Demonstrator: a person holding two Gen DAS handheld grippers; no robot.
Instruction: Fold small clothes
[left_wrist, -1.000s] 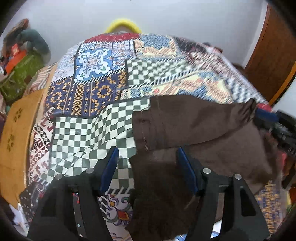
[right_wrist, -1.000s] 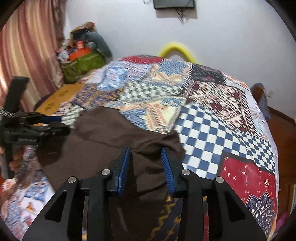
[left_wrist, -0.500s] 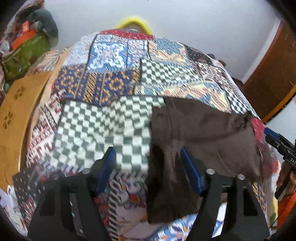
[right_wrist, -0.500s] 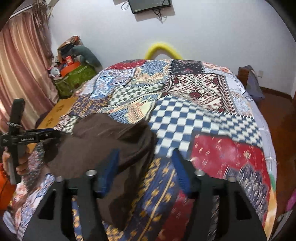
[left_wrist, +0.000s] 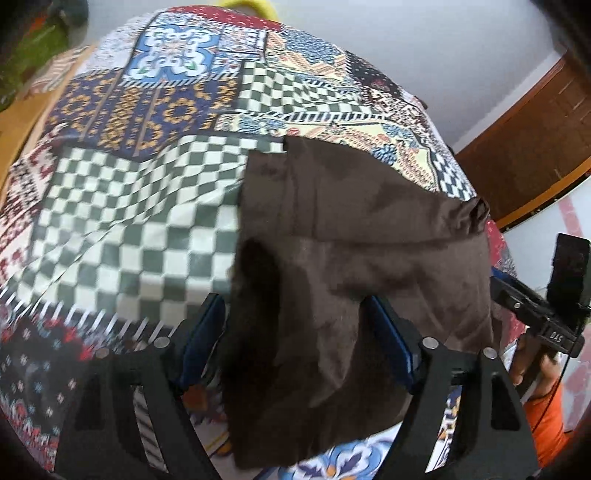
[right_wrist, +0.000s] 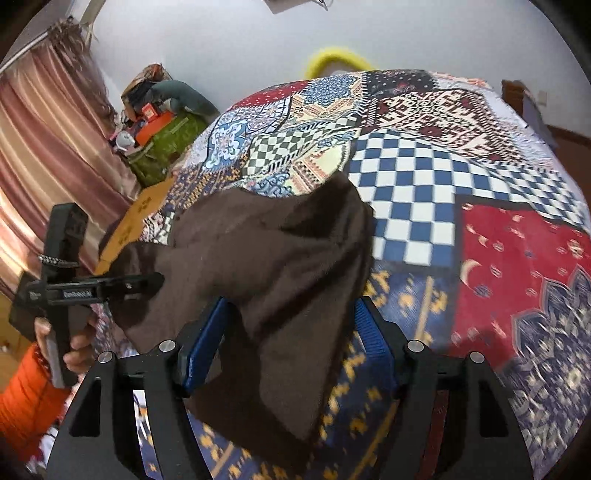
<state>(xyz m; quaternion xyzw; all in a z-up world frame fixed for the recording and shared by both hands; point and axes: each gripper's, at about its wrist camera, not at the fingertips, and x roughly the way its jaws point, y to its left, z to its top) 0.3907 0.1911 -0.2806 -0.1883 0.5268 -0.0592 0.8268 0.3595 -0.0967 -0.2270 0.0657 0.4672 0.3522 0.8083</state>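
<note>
— Left hand-held gripper (left_wrist: 295, 341): my jaws are spread wide, with the brown cloth (left_wrist: 354, 266) draped loose between them, gripped by neither pad.

— And the right?

— Right hand-held gripper (right_wrist: 288, 334) is spread too. From it, the cloth (right_wrist: 273, 266) lies between and ahead of my fingers on the patchwork bed (right_wrist: 443, 177), its near edge hanging toward me. My left gripper sits off to its left, beside the cloth.

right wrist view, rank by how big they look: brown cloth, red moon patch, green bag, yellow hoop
1. brown cloth, though it lies nearest the camera
2. red moon patch
3. green bag
4. yellow hoop
</note>
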